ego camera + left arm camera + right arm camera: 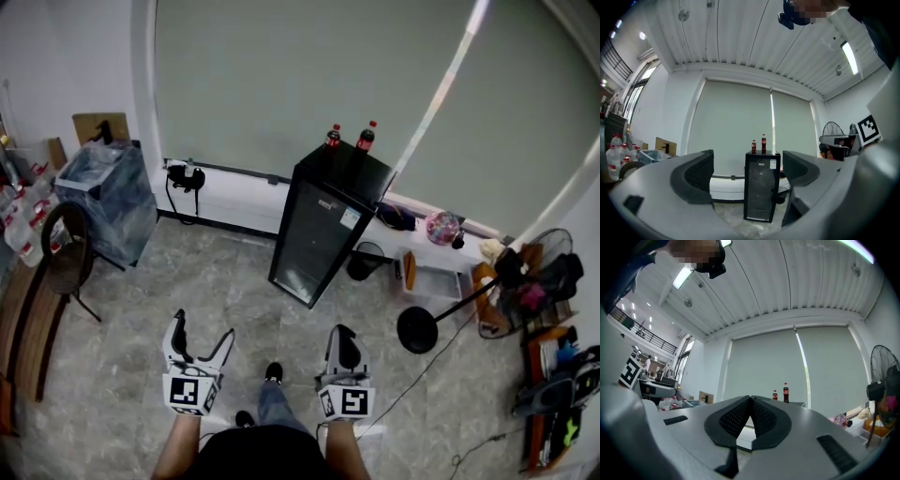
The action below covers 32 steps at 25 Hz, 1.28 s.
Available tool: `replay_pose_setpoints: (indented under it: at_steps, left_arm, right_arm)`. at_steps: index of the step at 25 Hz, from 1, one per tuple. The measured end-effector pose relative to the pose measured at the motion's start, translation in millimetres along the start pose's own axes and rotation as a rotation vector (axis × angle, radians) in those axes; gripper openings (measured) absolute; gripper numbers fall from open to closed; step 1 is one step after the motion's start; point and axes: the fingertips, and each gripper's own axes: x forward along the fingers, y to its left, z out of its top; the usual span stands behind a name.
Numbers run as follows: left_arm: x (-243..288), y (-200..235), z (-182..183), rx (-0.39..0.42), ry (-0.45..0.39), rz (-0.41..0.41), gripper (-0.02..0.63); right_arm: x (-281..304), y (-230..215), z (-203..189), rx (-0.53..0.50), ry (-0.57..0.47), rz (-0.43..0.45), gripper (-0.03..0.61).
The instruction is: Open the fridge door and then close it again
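Observation:
A small black fridge (323, 225) with a glass door stands against the far wall, door closed, with two cola bottles (349, 137) on top. The left gripper view shows the fridge (761, 190) straight ahead between the jaws. My left gripper (204, 337) is open and empty, well short of the fridge. My right gripper (342, 339) is shut with nothing in it, its pads (740, 417) meeting at the tips. Both grippers hang low near the person's body, a good step from the fridge.
A blue-bagged bin (105, 192) and a chair (66, 251) stand at the left. A black bucket (364, 261), a white tray (433, 281) and a lamp base (417, 329) lie right of the fridge. A fan (548, 262) and clutter fill the far right.

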Motion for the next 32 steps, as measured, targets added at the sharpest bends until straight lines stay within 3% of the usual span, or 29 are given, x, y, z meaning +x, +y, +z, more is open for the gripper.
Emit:
replay_pose_setpoints:
  at_steps: [14,32]
  left_arm:
    - [107,16,-7,0.035,0.024,0.002,0.446]
    - [284,-14,-28,0.052,0.069,-0.049,0.445]
  right_arm:
    - [107,-36,-20,0.027,0.000,0.015,0.009]
    - [230,-121,-43,0.065,0.012,0.046,0.009]
